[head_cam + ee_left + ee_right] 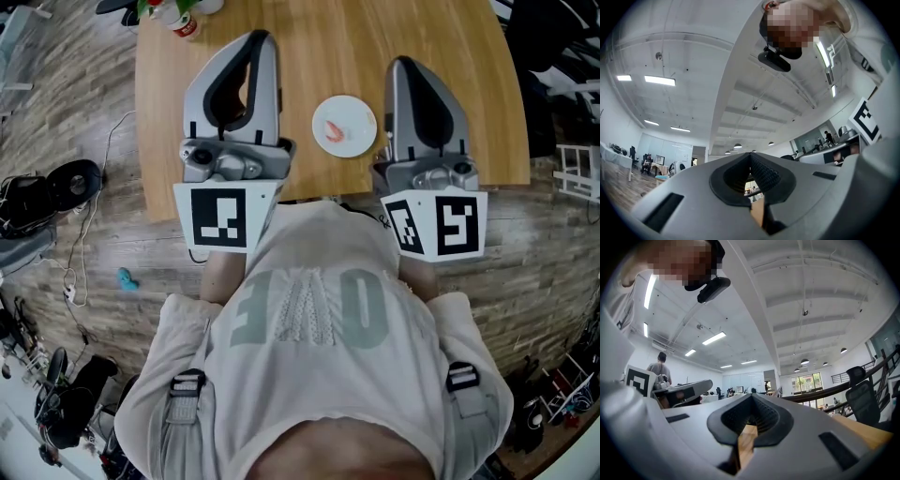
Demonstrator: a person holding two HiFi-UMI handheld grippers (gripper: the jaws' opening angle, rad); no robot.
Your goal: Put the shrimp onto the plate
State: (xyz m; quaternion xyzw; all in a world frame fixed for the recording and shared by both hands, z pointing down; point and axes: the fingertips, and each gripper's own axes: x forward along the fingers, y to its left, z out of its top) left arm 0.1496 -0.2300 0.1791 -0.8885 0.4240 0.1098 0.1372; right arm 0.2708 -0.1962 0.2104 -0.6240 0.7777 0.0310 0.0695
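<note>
Already the shrimp (334,131) lies on the plate (361,105), so the left tool (260,39) and right tool (401,66), both closed and empty beside the plate, could knock it askew if swung carelessly.

In the head view the light wooden tabletop (309,47) is cut off by the top edge, as is a red-and-white container (185,23) at its far left corner (bottle or can, I cannot tell). The grey left hand-held gripper (258,39) and grey right hand-held gripper (401,64) hide parts of the tabletop's near edge and the person's hands. A teal object (127,277) on the floor is too small to name.
</note>
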